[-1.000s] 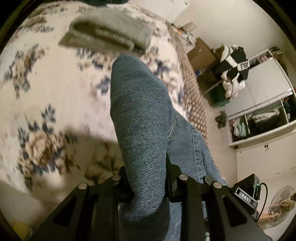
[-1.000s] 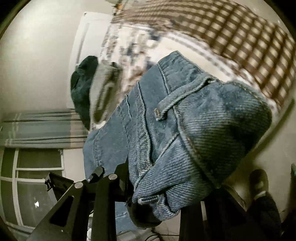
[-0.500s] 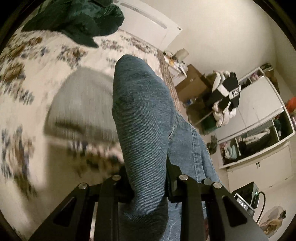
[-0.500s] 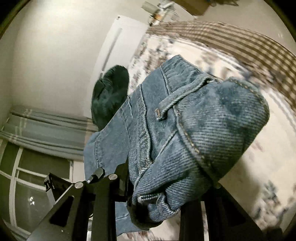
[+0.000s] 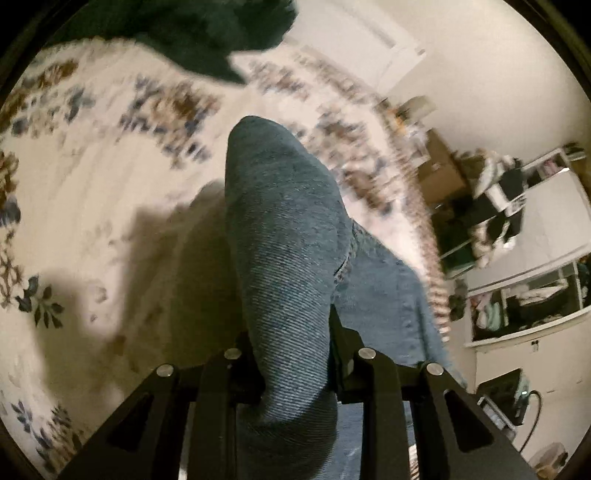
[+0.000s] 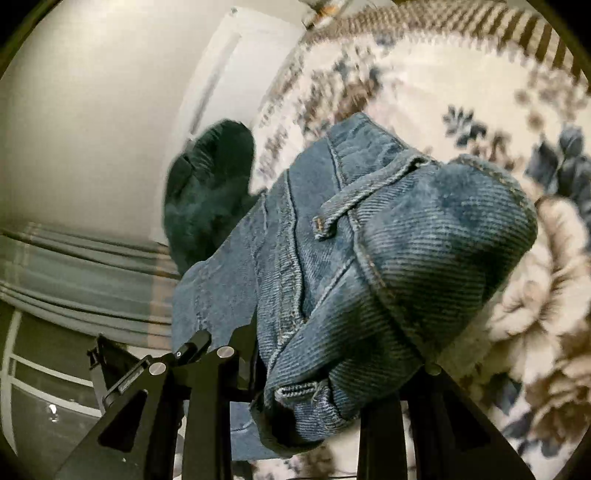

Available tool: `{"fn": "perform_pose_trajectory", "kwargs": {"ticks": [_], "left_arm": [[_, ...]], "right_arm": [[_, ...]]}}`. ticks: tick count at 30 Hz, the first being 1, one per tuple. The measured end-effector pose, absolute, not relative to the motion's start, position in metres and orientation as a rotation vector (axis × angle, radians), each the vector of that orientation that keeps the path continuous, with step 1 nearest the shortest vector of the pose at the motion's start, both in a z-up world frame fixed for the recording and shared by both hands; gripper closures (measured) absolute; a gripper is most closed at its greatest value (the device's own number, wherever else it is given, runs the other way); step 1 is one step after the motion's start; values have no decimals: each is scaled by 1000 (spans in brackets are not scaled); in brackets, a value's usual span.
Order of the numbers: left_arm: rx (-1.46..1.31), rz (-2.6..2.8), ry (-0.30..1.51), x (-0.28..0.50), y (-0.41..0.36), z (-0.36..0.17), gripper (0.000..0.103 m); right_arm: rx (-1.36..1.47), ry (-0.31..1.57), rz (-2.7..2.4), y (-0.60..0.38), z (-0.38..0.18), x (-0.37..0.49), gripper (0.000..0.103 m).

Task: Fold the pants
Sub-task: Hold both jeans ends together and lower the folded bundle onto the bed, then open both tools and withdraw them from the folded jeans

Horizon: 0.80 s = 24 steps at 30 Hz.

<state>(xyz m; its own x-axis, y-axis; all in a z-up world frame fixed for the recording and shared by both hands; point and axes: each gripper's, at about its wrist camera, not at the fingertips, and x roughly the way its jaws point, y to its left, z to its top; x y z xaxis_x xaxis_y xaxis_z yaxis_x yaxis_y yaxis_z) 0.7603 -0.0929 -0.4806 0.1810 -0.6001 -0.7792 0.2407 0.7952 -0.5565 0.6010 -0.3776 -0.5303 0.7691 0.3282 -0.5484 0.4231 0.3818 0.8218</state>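
Observation:
Blue denim jeans (image 5: 284, 236) bulge up between the fingers of my left gripper (image 5: 295, 354), which is shut on a fold of the cloth. In the right wrist view the jeans (image 6: 388, 266) show a waistband with a belt loop, bunched in my right gripper (image 6: 306, 384), which is shut on them. Both grippers hold the jeans above the floral bedspread (image 5: 92, 184). The fingertips are hidden by denim.
A dark green garment (image 5: 207, 33) lies on the far part of the bed; it also shows in the right wrist view (image 6: 210, 192). An open wardrobe with clothes (image 5: 517, 288) stands right of the bed. Curtains and a window (image 6: 74, 277) show at left.
Both grippers have swung further over the bed with the jeans. The grey folded garment has left the left view; the green one has come closer. The grips are unchanged.

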Motion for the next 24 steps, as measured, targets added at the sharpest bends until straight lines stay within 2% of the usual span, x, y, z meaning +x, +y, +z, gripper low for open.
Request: {"fn": "perform_pose_trajectory", "kwargs": {"ticks": [2,4,5,7,14,18,24], "left_arm": [[-351,-604,1271,762,-83,-498,72],[-379,-604,1279,761,-73,-499,65],[-384,-597,1283,760,-69,-497,62],[-394,-564,1287,751,-60,-487,62],[-409,-471,1220,709,-38,-453,64],[-237,-415,1225,691,-55,-465,61],[-213,-354,1249,696,-48,-479,60]], "right_arm": [[1196,771,-84,-369,-552,608,73],[1204,800,-79,-367,-564,611,62],[1212,819,-76,-370,-567,608,61],[1227,854,-77,-376,-568,601,57],[1232,854,-142,-397,-557,573,57],[1162,856,-180,-400,-543,567,59],[1044,965,-255,-403,-545,563,59]]}}
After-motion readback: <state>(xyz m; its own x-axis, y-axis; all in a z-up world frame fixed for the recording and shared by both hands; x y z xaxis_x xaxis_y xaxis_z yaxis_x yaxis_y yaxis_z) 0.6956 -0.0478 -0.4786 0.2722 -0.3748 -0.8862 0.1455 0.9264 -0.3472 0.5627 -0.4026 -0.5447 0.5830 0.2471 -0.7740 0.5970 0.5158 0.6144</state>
